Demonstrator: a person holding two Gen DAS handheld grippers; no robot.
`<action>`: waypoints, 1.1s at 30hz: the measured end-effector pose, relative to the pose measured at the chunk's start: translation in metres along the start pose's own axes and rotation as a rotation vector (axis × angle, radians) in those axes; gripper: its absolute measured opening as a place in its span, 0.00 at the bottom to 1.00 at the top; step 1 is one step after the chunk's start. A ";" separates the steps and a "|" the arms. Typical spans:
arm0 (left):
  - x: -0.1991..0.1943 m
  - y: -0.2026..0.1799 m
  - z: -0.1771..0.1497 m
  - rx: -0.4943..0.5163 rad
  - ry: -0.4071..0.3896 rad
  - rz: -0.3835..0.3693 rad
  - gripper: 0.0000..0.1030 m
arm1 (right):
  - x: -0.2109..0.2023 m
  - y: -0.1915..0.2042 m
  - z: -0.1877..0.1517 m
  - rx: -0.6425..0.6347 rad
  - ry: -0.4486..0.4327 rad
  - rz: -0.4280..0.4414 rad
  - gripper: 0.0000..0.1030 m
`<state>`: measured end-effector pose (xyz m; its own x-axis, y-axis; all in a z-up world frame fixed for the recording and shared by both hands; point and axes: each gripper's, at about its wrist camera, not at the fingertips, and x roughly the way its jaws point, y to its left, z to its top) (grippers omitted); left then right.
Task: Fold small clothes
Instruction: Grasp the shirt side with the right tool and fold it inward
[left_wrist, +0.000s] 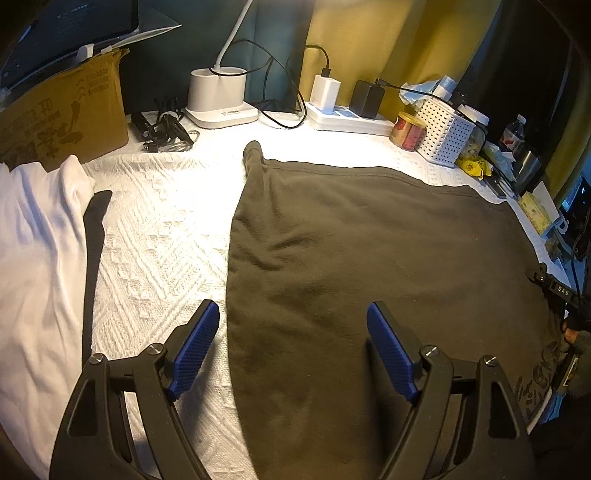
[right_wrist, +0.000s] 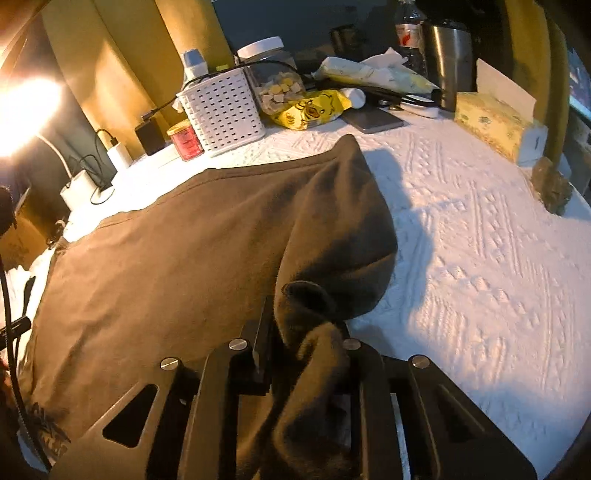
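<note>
At the far left of the left wrist view, a white garment (left_wrist: 37, 258) lies loosely on the desk (left_wrist: 155, 236), which is covered by a white textured cloth. A narrow dark strip of fabric (left_wrist: 94, 251) rests along the white garment's right edge.

Next, in the foreground, the left tongs (left_wrist: 291, 347) stand wide apart with nothing between their blue pads. They hover above the left edge of a dark olive-brown garment (left_wrist: 369, 258); one pad sits over the white cloth, the other over the garment.

The olive garment is spread mostly flat across the middle of the desk, with soft creases and a narrow part running up towards a white lamp base (left_wrist: 218, 96) at the back.

Further right, in the right wrist view, the right tongs (right_wrist: 306, 354) are drawn narrow and pinch a bunched corner of the same olive garment (right_wrist: 166, 258). The cloth rises from the desk in a rounded hump ahead of the tongs and drapes down over them.

Behind stand a white perforated basket (right_wrist: 225, 114), a jar (right_wrist: 275, 74) and a yellow packet (right_wrist: 314, 109).

The fabric looks like soft, limp jersey: light, not fragile, and likely to sag and wrinkle when lifted. It probably needs holding at edges or corners, with both tongs, so the fold falls straight.
</note>
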<state>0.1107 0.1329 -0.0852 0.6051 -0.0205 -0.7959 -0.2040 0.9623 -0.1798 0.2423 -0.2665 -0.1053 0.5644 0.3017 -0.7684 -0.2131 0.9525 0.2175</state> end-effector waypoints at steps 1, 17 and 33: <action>0.001 0.000 0.000 0.004 0.000 -0.001 0.79 | -0.001 0.001 0.000 -0.001 -0.003 0.006 0.17; -0.016 0.009 -0.004 0.001 -0.063 -0.095 0.79 | -0.014 0.111 0.010 -0.202 -0.038 0.158 0.15; -0.043 0.041 -0.017 -0.040 -0.119 -0.111 0.79 | -0.010 0.223 0.002 -0.394 0.017 0.311 0.15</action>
<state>0.0638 0.1685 -0.0684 0.7119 -0.0921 -0.6962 -0.1592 0.9444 -0.2877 0.1910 -0.0571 -0.0482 0.4140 0.5646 -0.7140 -0.6555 0.7292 0.1965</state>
